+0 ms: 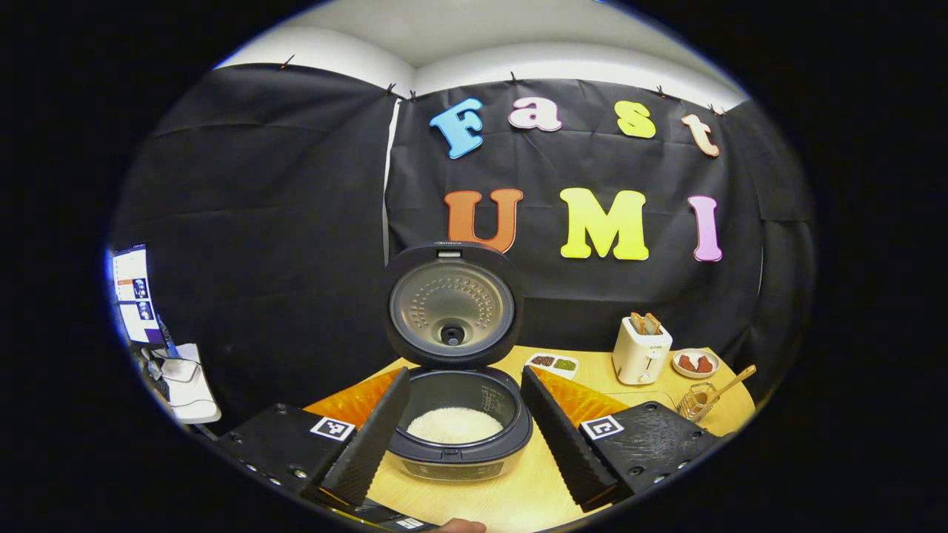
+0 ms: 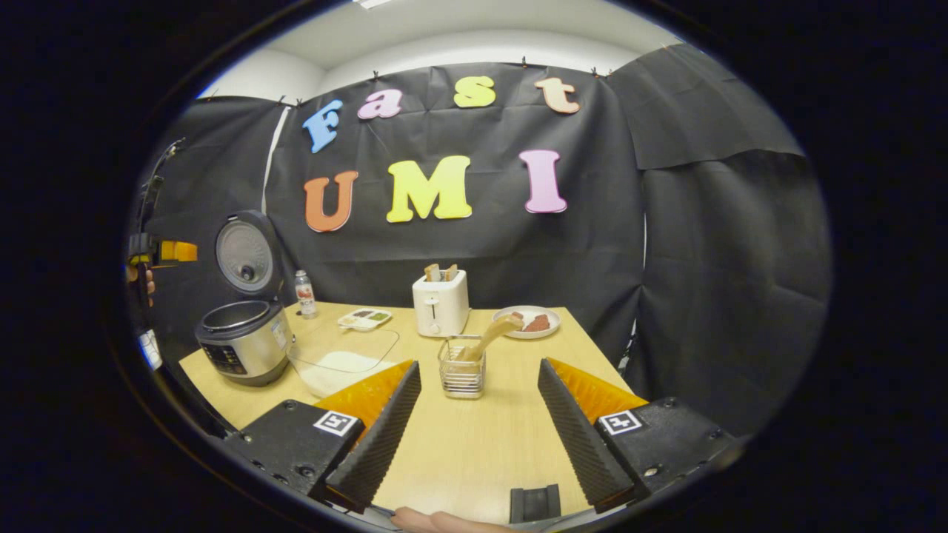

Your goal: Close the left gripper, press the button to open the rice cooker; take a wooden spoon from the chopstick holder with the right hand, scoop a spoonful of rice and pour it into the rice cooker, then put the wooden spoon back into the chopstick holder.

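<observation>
Standing lid-up on the counter (image 2: 474, 451), the rice cooker (image 1: 459, 437) holds rice; both tools, left (image 1: 465, 433) and right (image 2: 478, 437), are spread, the spoon (image 2: 492, 337) in its holder (image 2: 461, 377).

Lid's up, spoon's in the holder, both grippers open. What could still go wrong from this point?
1. The wooden spoon leans steeply in the light wire chopstick holder; a knock from the right gripper might tip both.
2. The glass rice dish sits close beside the rice cooker; the upright lid could be bumped.
3. The left gripper straddles the open pot, possibly crowding a pour.
</observation>
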`<state>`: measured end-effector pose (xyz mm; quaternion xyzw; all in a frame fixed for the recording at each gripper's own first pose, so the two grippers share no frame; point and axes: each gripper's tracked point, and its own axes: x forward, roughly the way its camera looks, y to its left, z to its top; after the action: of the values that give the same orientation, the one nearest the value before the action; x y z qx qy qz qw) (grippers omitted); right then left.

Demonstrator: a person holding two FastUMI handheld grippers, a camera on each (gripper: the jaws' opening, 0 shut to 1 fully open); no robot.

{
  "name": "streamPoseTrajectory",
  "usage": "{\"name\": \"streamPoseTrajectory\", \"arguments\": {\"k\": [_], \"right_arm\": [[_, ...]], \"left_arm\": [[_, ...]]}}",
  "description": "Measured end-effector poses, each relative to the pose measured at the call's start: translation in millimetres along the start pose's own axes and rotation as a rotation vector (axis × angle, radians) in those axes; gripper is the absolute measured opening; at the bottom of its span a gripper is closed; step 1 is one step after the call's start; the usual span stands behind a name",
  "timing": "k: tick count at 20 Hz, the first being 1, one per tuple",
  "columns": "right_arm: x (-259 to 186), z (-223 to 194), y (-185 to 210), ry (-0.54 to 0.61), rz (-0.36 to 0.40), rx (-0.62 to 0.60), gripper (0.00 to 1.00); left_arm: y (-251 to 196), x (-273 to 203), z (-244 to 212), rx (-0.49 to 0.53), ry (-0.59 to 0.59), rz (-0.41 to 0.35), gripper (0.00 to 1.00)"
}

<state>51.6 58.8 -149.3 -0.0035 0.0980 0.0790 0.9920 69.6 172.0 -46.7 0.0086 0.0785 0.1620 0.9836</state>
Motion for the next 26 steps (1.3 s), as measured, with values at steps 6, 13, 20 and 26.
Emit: {"name": "streamPoseTrajectory", "arguments": {"k": [6, 13, 20, 26], "right_arm": [[32, -12, 4, 0.000, -0.013, 0.019, 1.00], [114, -24, -8, 0.020, -0.057, 0.104, 1.00], [198, -40, -16, 0.033, -0.115, 0.109, 0.93], [234, -49, -17, 0.058, -0.158, 0.075, 0.63]], "left_arm": [[-30, -45, -8, -0.040, -0.058, -0.075, 0.95], [-60, -85, -36, -0.021, -0.078, -0.155, 0.96], [-83, -101, -62, 0.001, -0.054, -0.219, 0.96], [-93, -107, -81, -0.002, -0.027, -0.260, 0.96]]}}
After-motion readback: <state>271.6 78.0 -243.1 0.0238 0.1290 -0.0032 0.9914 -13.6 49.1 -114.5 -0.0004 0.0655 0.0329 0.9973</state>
